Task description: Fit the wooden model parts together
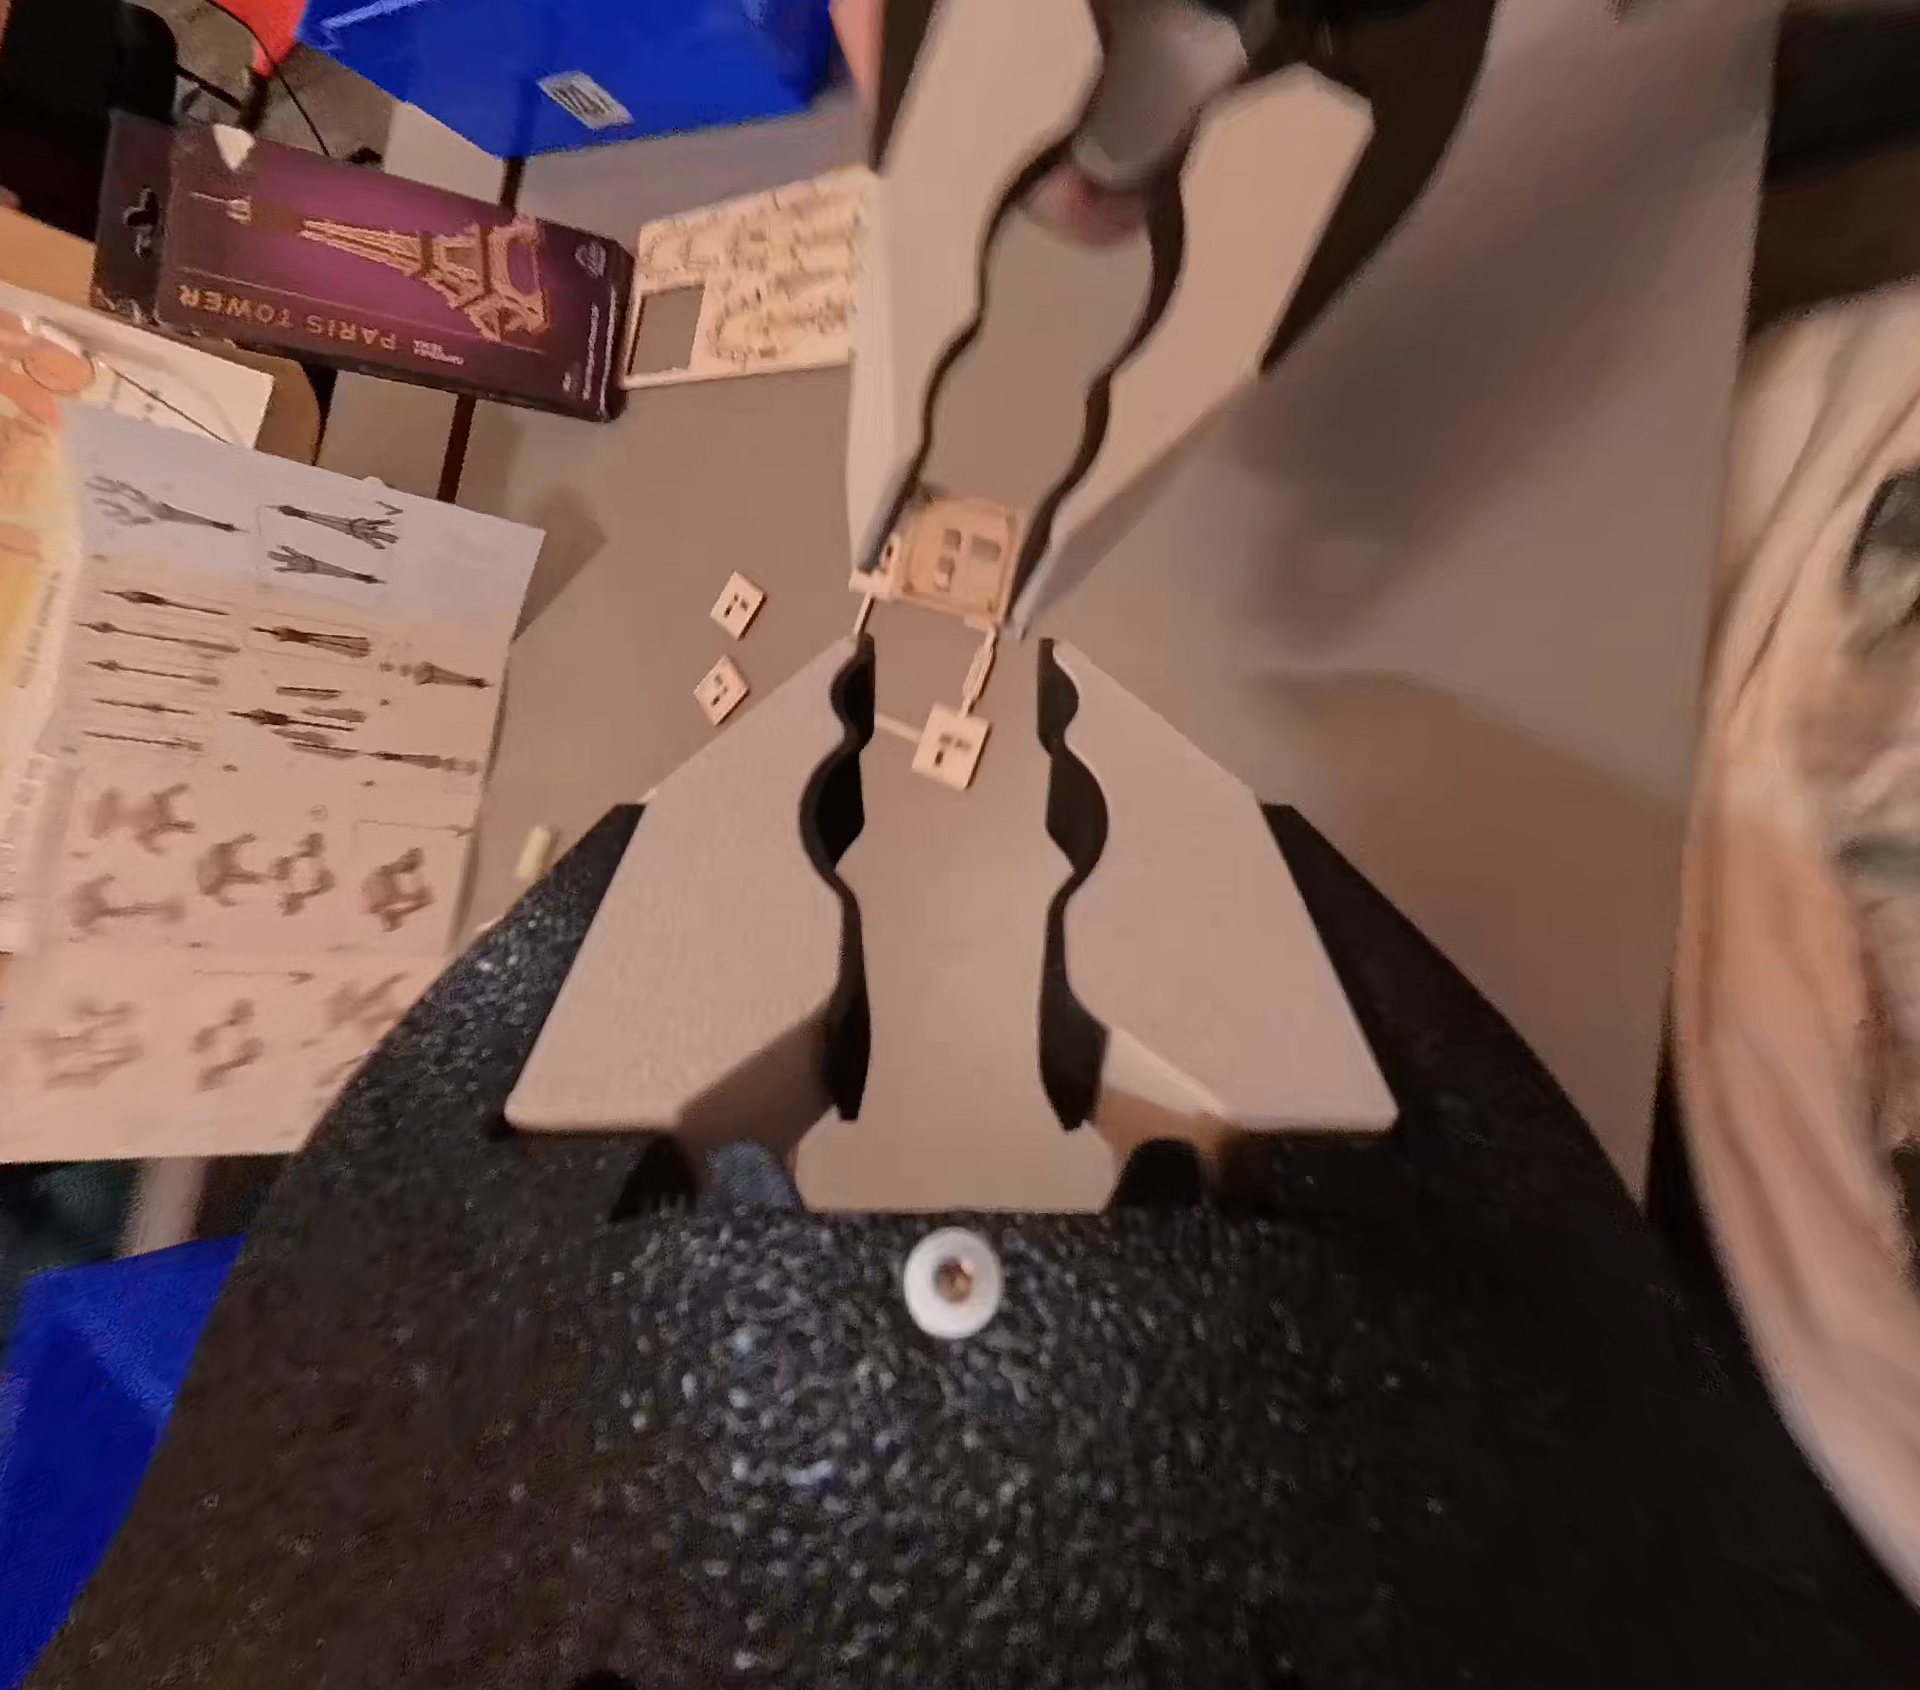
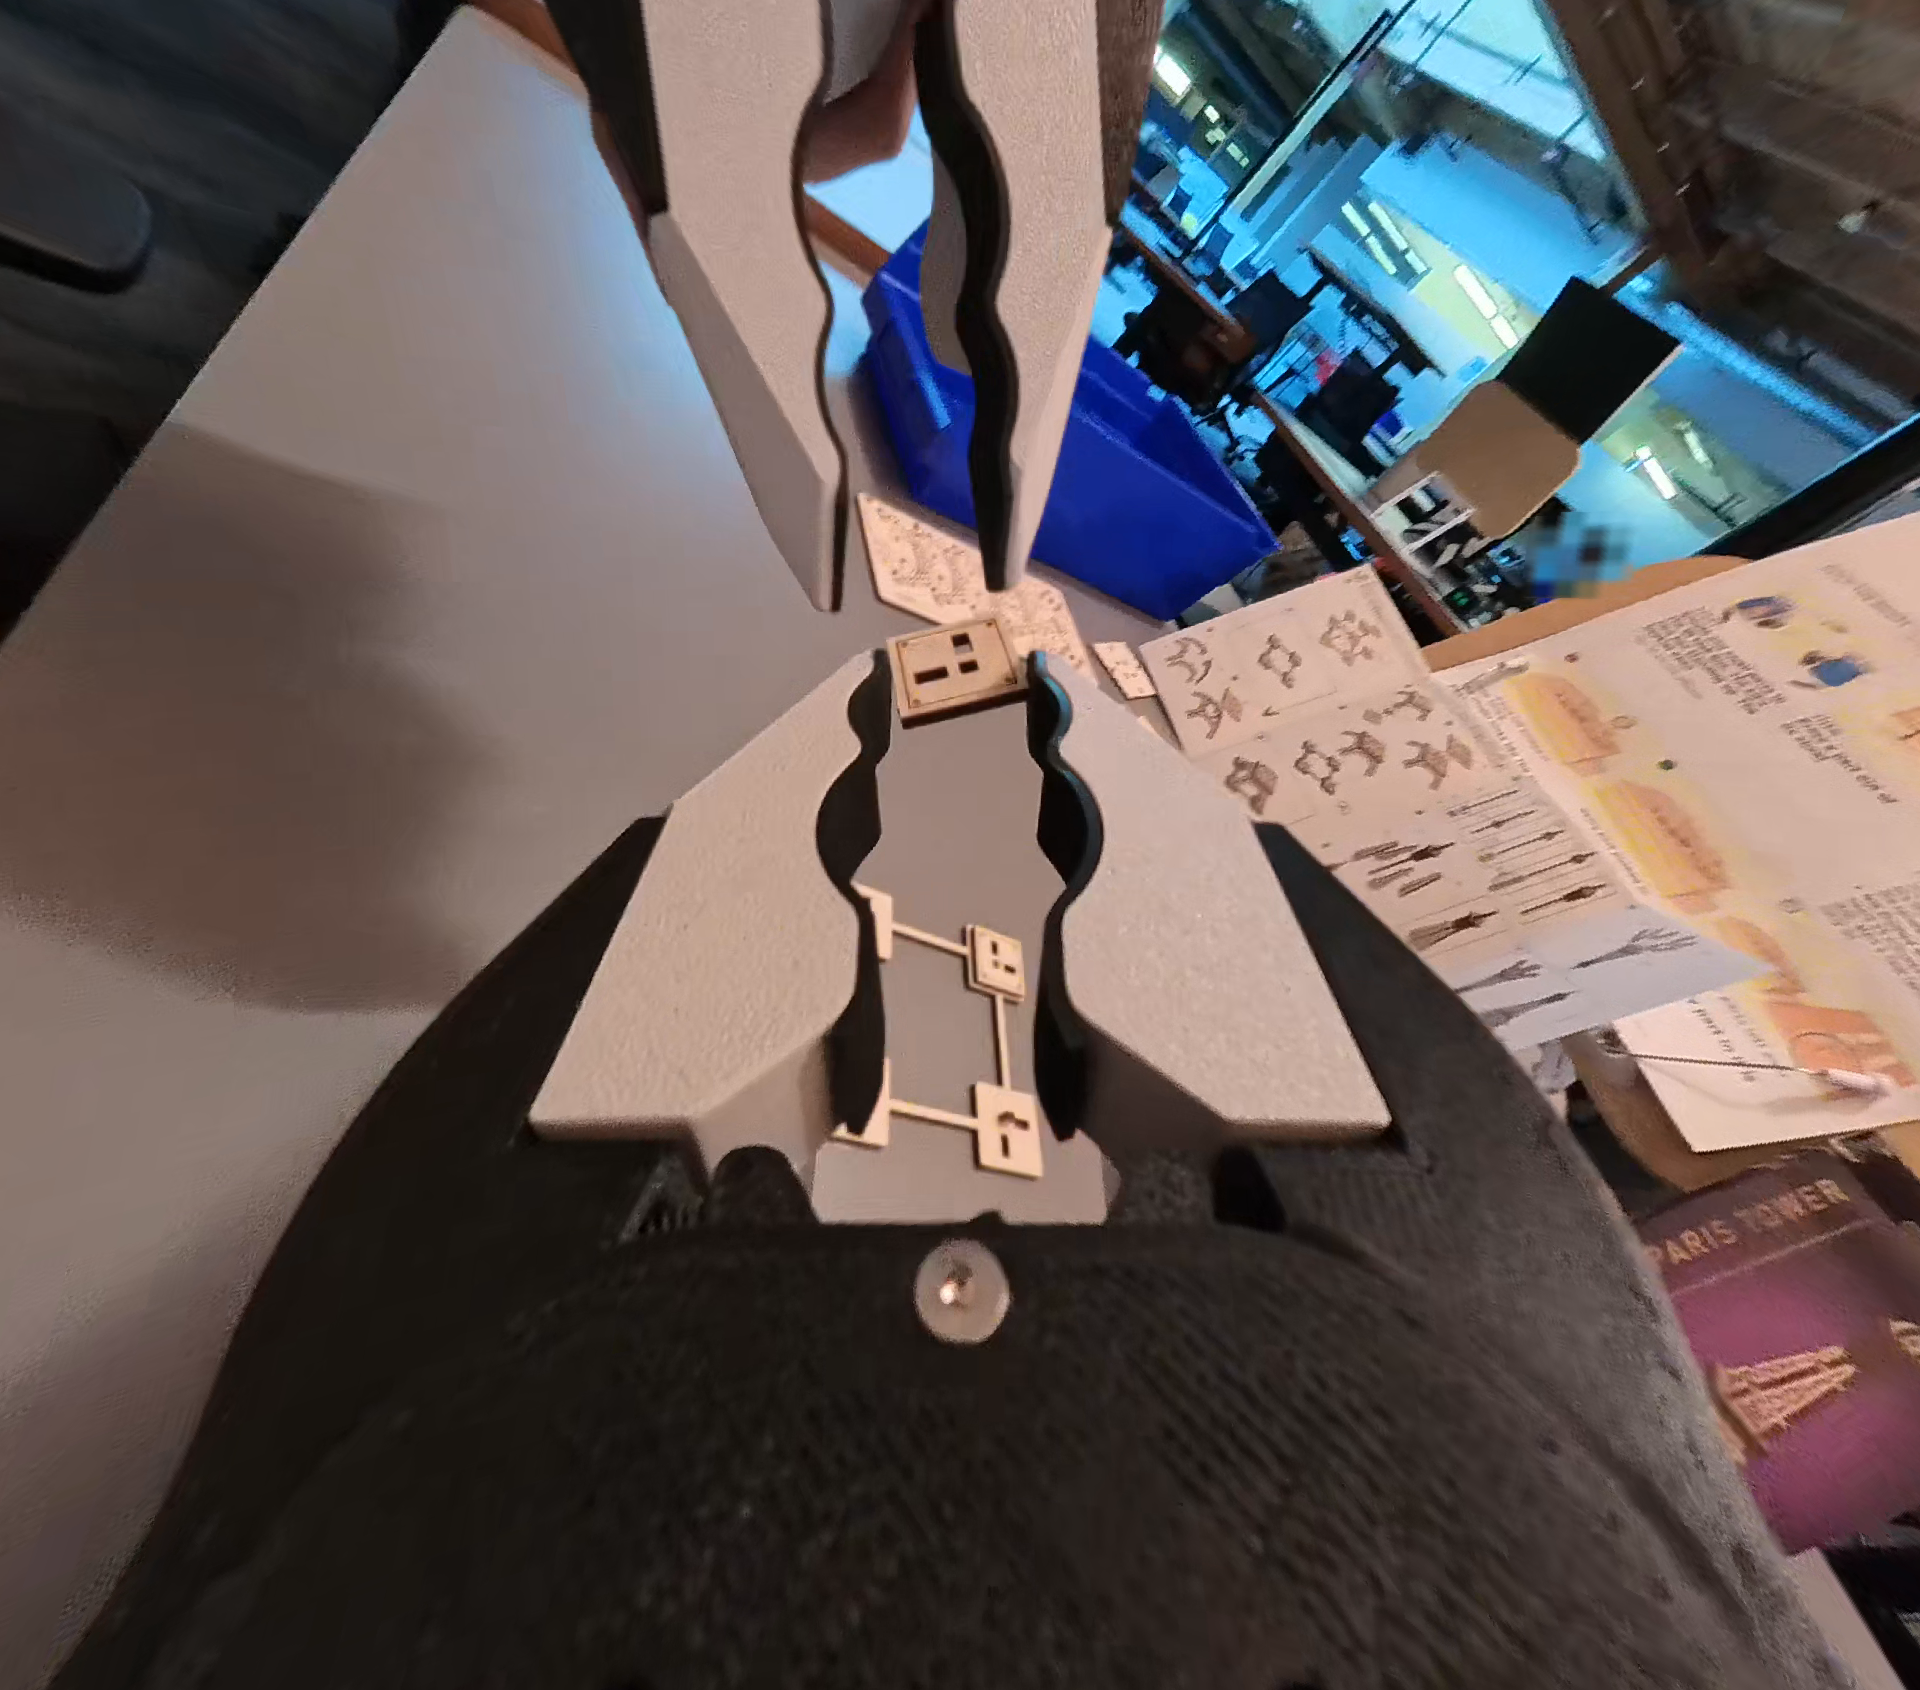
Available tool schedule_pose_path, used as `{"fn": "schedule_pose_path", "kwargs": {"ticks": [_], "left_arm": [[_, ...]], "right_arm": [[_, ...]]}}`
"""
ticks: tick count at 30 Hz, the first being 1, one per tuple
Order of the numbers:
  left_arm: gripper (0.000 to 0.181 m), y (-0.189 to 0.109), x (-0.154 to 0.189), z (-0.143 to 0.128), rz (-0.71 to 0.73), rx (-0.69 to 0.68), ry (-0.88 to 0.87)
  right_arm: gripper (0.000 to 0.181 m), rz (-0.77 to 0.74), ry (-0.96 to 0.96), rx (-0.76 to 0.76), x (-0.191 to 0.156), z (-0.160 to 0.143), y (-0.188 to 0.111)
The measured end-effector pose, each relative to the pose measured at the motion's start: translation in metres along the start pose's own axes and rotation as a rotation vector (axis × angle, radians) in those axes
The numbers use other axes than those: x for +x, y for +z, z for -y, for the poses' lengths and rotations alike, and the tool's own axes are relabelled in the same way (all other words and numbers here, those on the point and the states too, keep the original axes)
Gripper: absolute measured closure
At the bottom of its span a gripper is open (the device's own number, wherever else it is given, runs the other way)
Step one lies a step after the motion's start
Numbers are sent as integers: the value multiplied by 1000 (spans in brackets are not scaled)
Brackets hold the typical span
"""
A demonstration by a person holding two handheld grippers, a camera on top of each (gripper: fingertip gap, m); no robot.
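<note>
The right gripper (image 2: 961, 684) was clamped on a small square plate (image 2: 958, 668) with cut slots, pinched at the fingertips and held above the table (image 2: 343, 497). The left gripper (image 1: 954, 653) faced it tip to tip, its fingers apart and holding nothing. In the right wrist view a frame (image 2: 961, 1043) of thin strips joining square corner tabs lay flat on the table beneath the held plate, and nothing was yet seated on it. In the left wrist view two loose tabs (image 1: 727, 648) lay just beside that frame. Farther off lay a part sheet (image 1: 753, 279), the kit box (image 1: 364, 279) and the instruction sheet (image 1: 260, 767). Judged from this layout, assembly was at an early stage: one plate was picked up, no joint was visibly made, and the plate, the loose tabs and whatever parts remained in the sheet were still to be fitted.
</note>
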State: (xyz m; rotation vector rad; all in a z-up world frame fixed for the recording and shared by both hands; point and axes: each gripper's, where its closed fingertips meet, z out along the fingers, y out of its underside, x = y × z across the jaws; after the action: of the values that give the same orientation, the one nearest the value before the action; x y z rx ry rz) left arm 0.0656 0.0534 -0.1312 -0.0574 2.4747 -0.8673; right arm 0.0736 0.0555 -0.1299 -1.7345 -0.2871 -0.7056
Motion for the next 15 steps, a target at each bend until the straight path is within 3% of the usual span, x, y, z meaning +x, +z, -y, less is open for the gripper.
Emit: {"fn": "schedule_pose_path", "kwargs": {"ticks": [1,6,8,15], "left_arm": [[153,-1,-4,5,0,49,-84],[145,-8,-22,13,-64,269,-639],[144,-9,-27,15,-52,342,-781],[142,13,-17,-3,74,186,-848]], "right_arm": [[157,-13,-1,9,2,2,0],[157,-134,-77,-46,16,-4,2],[157,-200,-137,-102,21,-7,6],[159,-316,-281,-236,25,-16,17]]}}
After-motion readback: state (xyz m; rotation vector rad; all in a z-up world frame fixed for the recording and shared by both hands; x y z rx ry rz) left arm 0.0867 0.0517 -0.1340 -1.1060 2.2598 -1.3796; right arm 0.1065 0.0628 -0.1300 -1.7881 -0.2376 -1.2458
